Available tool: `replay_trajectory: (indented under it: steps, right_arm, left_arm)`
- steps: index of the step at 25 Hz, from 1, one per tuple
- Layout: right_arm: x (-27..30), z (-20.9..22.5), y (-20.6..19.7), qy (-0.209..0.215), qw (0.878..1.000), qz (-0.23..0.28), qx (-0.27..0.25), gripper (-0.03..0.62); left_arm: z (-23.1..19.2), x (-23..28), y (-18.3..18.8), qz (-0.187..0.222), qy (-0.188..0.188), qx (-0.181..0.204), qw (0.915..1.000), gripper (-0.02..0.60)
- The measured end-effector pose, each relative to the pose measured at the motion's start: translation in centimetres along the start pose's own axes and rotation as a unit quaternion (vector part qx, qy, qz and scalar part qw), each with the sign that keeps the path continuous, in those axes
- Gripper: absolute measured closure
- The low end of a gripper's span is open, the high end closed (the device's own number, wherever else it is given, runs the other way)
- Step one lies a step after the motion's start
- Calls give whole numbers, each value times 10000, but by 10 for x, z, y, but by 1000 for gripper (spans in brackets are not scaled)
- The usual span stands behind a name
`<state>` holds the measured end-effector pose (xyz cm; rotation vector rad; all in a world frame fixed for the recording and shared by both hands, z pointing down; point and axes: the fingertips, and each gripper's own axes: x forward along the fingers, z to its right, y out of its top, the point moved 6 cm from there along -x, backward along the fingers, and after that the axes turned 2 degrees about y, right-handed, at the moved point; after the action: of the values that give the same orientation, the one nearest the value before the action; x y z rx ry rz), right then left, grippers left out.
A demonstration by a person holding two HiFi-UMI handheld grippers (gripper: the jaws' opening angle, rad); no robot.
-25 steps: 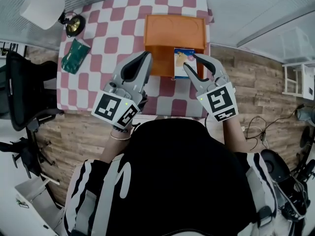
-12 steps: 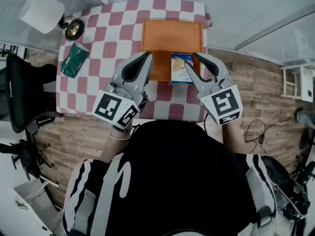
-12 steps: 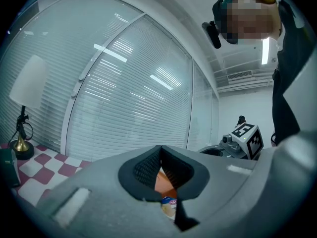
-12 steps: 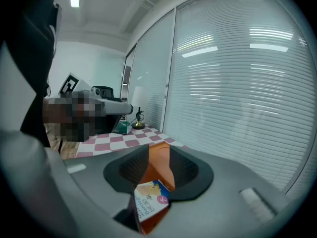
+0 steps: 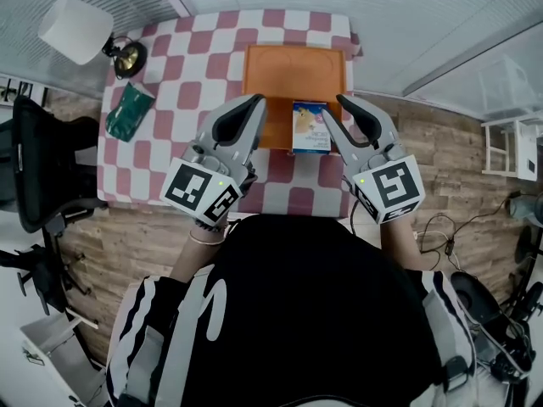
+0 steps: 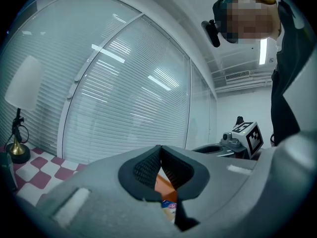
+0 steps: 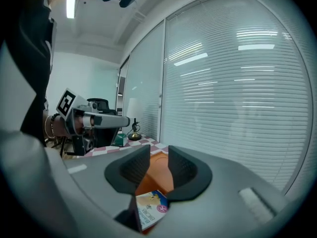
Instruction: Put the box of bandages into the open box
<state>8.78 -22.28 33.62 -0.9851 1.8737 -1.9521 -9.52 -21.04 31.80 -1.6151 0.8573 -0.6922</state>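
Observation:
The bandage box (image 5: 310, 125), white and blue with a cartoon figure, lies at the front right of the open orange box (image 5: 288, 75). My right gripper (image 5: 333, 107) hovers just above and to its right. Its jaws have just been closing, but a gap remains and nothing is between them. In the right gripper view the bandage box (image 7: 151, 208) shows below the right gripper (image 7: 158, 152), with the orange box (image 7: 157, 175) behind it. My left gripper (image 5: 254, 102) hangs over the orange box's left front corner. The left gripper (image 6: 161, 150) is shut on nothing.
A red-and-white checked cloth (image 5: 187, 66) covers the table. A green packet (image 5: 129, 113) and a lamp (image 5: 76, 28) with a brass base sit at its left. A black chair (image 5: 42, 168) stands left of the table. White blinds (image 7: 237, 93) close off the far side.
The right gripper has lifted and drawn back from the bandage box, and its jaws have narrowed. The bandage box stays in the orange box. The left gripper has kept still.

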Motion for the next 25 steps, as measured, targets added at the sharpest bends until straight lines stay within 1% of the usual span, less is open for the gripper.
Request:
replay_trajectory:
  steps: [4, 7, 11, 18, 20, 23, 25]
  right_arm:
    - [-1, -2, 2, -8, 9999, 111, 11, 482]
    - [-4, -4, 3, -56, 10000, 44, 9, 494]
    - [-7, -6, 6, -97, 9997, 201, 59, 509]
    - [-13, -11, 8, -146, 9996, 232, 100, 533]
    - [-14, -12, 8, -165, 9995, 250, 106, 546]
    - [-16, -13, 8, -194, 9994, 278, 108, 592]
    - [-18, -14, 9, -205, 9993, 282, 105, 594]
  left_arm:
    - [1, 0, 2, 41, -19, 14, 10000, 581]
    - [2, -3, 3, 63, -12, 2, 10000, 581]
    - [3, -5, 1, 73, -17, -16, 10000, 581]
    - [6, -9, 1, 108, -47, -19, 9999, 581]
    - [7, -10, 1, 113, -47, -19, 9999, 581]
    - [7, -12, 2, 122, -42, -17, 9999, 581]
    - [8, -13, 2, 123, -45, -10, 9999, 581]
